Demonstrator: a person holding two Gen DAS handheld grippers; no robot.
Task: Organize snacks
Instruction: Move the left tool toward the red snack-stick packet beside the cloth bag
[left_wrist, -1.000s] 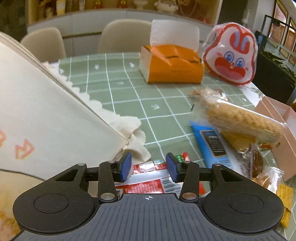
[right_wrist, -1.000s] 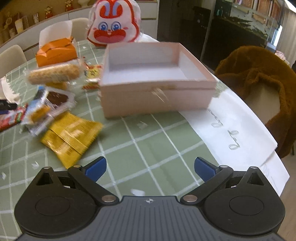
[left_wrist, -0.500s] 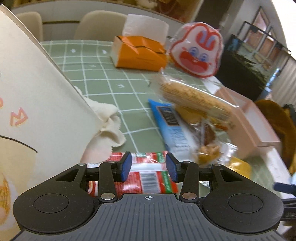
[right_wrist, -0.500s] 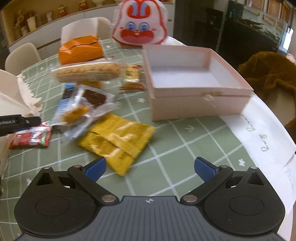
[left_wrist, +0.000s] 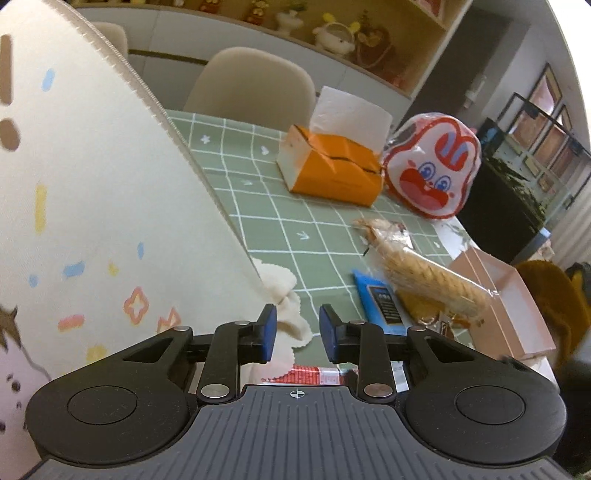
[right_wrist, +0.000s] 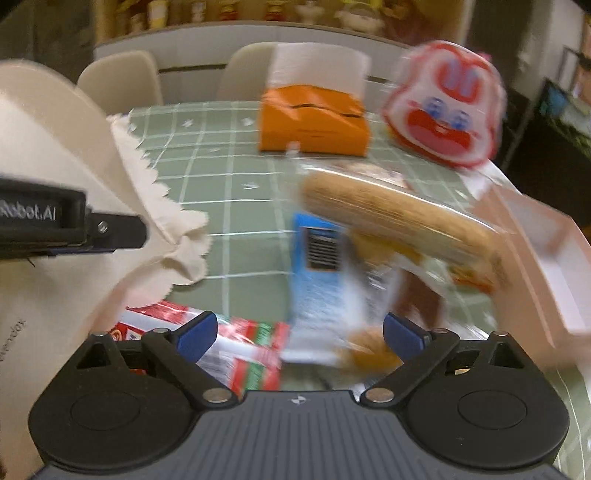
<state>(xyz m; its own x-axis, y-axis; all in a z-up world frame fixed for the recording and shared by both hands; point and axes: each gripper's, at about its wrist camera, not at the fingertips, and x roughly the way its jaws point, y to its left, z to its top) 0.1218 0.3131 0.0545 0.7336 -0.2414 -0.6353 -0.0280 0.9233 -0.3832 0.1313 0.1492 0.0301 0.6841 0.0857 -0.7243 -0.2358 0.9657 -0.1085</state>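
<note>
Since the earlier frames your right gripper (right_wrist: 295, 334) has swung across the desk (left_wrist: 266, 206) from the pink box (left_wrist: 513, 317) to the snack pile, and its jaws have just been closing a little, yet stand wide with nothing pressed between them. It hangs above the red packet (right_wrist: 255, 354) and the blue packet (right_wrist: 317, 266). Your left gripper (left_wrist: 297, 328) has lifted; its jaws have just been closing and are narrow, with nothing between them. It sits beside the cream cloth bag (left_wrist: 92, 221) at the desk's left edge. Snacks lie mid-desk beside the pink box: the long wafer roll (left_wrist: 428, 277) rests on the others. The orange tissue box (left_wrist: 332, 170) and rabbit bag (left_wrist: 432, 170) stand toward the far edge.
</note>
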